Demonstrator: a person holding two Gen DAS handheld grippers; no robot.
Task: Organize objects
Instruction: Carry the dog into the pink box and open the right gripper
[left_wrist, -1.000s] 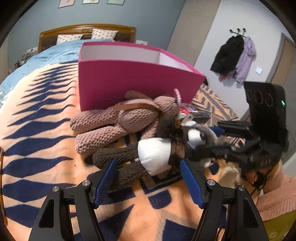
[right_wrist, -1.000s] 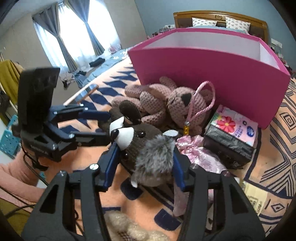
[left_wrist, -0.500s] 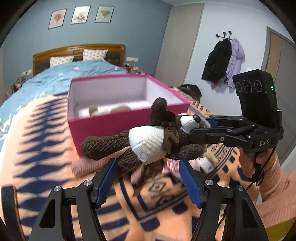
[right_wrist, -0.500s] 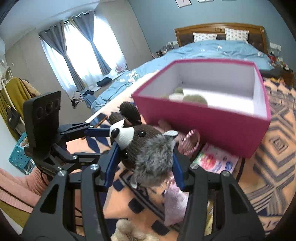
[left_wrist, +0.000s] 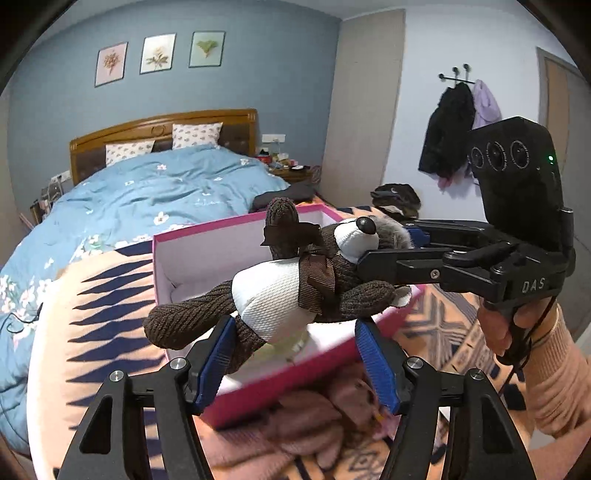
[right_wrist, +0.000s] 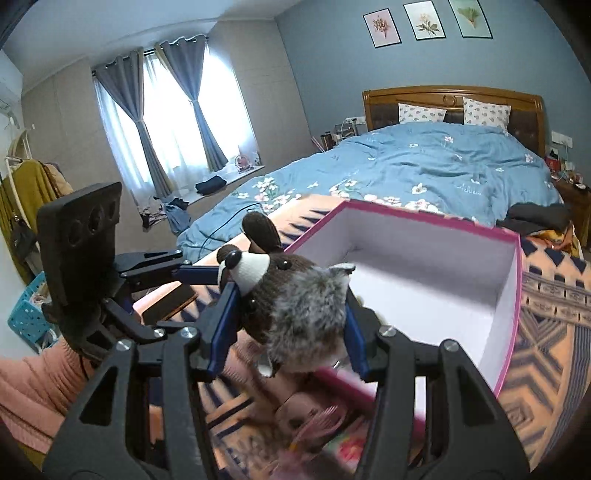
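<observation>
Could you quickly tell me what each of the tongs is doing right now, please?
Left tongs: open, spread under the brown plush toy; grip cannot be confirmed.
Right tongs: shut on the brown plush toy's head, above the pink box.

Both grippers are black, angular frames with silver screws and ribbed blue pads (left_wrist: 218, 354). "DAS" marks one. Sleeves are salmon-pink knit.
</observation>
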